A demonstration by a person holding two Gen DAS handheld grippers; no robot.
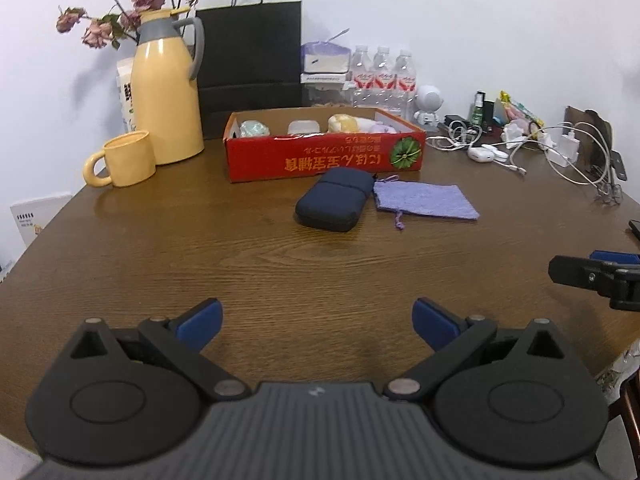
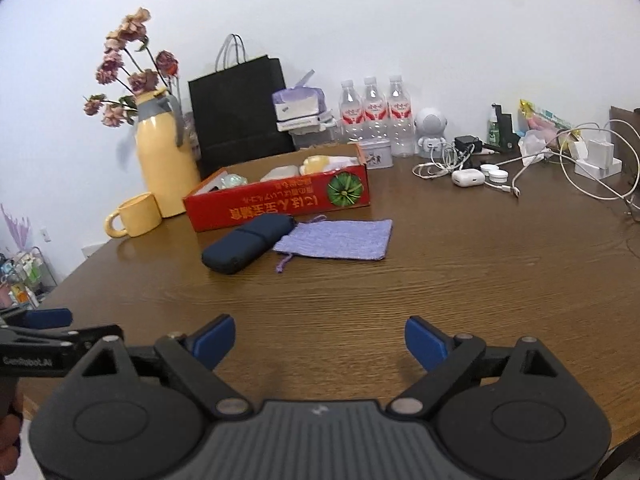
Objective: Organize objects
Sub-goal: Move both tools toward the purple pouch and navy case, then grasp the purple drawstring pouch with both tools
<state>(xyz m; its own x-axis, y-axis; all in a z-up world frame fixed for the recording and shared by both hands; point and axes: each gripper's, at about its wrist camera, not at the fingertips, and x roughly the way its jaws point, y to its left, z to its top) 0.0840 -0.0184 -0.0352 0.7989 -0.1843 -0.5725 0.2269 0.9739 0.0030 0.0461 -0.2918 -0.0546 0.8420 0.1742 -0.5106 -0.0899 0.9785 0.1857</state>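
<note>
A dark navy zip case (image 1: 333,200) (image 2: 248,242) lies on the brown table just in front of a red cardboard box (image 1: 324,156) (image 2: 280,200) that holds several small items. A lilac drawstring pouch (image 1: 424,202) (image 2: 340,238) lies flat to the case's right, touching it. My left gripper (image 1: 318,322) hovers open over the near table, well short of the case, nothing between its blue pads. My right gripper (image 2: 320,340) is likewise open and empty, to the right of the left one; its fingers (image 1: 576,272) show at the left wrist view's right edge.
A yellow jug (image 1: 164,96) with dried flowers and a yellow mug (image 1: 124,158) stand back left. A black paper bag (image 1: 250,64), water bottles (image 1: 382,76), a white robot figure (image 1: 428,104), cables and chargers (image 1: 560,148) line the back and right. A dark phone edge (image 1: 635,228) lies far right.
</note>
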